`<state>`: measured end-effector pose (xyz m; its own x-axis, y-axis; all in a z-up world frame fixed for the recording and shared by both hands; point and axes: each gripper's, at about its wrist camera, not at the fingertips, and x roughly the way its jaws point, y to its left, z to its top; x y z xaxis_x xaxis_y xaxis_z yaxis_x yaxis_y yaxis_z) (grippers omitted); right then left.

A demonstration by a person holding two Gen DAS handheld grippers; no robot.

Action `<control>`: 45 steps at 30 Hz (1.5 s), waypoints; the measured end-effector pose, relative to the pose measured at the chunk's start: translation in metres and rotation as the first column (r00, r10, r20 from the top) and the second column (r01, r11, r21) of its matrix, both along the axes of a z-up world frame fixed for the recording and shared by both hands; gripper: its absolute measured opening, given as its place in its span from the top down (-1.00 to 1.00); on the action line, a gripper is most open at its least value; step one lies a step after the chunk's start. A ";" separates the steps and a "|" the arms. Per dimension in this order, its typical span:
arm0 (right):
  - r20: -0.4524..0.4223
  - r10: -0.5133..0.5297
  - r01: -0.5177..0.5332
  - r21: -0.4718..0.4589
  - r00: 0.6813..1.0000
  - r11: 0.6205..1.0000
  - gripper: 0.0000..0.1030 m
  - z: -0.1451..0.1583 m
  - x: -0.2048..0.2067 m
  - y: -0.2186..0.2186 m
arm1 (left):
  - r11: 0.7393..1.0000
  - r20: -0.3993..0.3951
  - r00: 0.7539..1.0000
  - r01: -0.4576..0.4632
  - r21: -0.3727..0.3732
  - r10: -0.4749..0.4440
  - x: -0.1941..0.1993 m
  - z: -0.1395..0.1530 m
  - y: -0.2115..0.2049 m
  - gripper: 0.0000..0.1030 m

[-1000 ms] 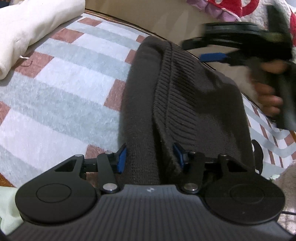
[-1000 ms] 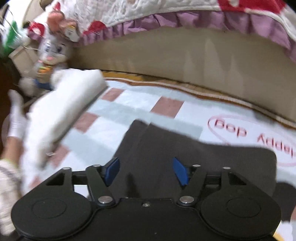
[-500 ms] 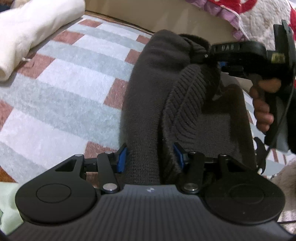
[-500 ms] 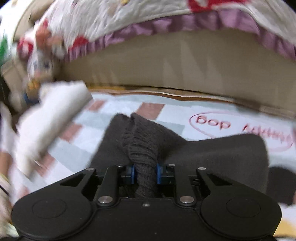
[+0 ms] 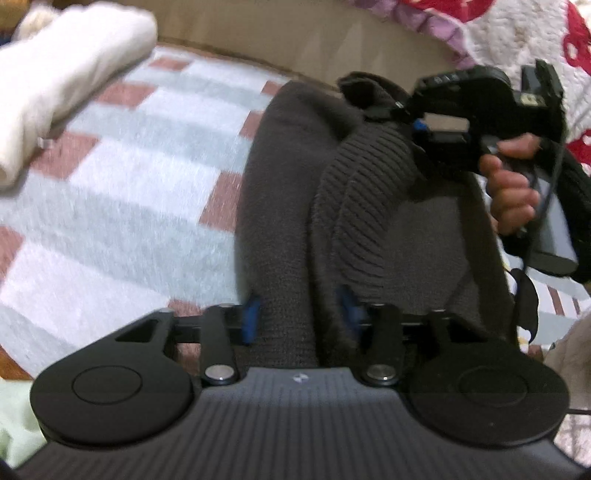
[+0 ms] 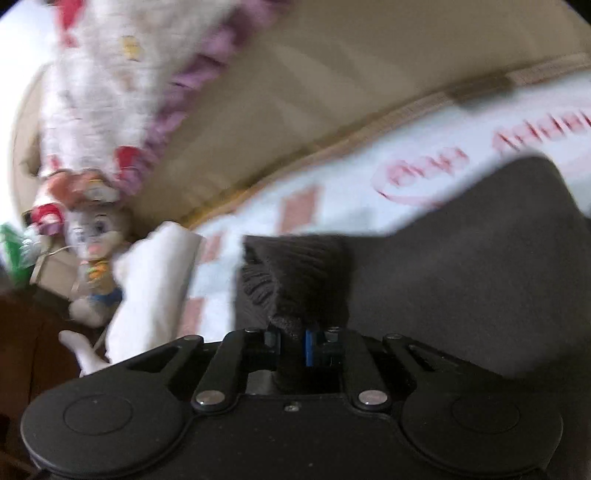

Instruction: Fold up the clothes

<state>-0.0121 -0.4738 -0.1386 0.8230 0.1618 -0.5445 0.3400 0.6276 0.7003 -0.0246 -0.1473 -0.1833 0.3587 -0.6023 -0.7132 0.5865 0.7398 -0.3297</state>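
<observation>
A dark brown knitted sweater lies on the checked mat. My left gripper is low at its near end, open, with the fabric running between the blue pads. My right gripper, held by a hand, is shut on the sweater's ribbed edge and holds it raised off the mat. In the right wrist view the ribbed edge bunches up out of the right gripper, and the rest of the sweater spreads to the right. That view is tilted and blurred.
A folded white cloth lies at the mat's far left, also in the right wrist view as the white cloth. A plush toy sits behind it. The beige bed base and a quilt border the mat's far side. A pale green cloth is at near left.
My right gripper came down over the sweater's far end, shut on the ribbed edge and lifted it, folding it up. The left gripper stayed in place, open around the fabric.
</observation>
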 end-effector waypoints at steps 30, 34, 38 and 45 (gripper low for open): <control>-0.055 0.364 -0.357 -0.377 0.930 0.855 0.56 0.020 0.078 0.051 | 1.000 -0.081 0.996 -0.026 0.006 0.027 -0.002 0.008 0.020 0.31; -0.152 0.395 -0.423 -0.351 0.906 0.835 0.06 -0.007 0.088 0.051 | 0.998 -0.122 0.991 -0.056 0.021 0.058 -0.002 0.010 0.023 0.05; -0.040 0.386 -0.384 -0.224 0.922 0.896 -0.05 0.023 0.073 0.023 | 0.998 -0.071 0.996 -0.053 0.040 0.056 -0.004 0.025 0.023 0.03; -0.122 0.155 -0.177 -0.206 0.980 0.962 -0.32 0.065 0.006 -0.033 | 0.992 0.048 0.997 -0.073 0.106 0.068 -0.008 0.030 0.008 -0.23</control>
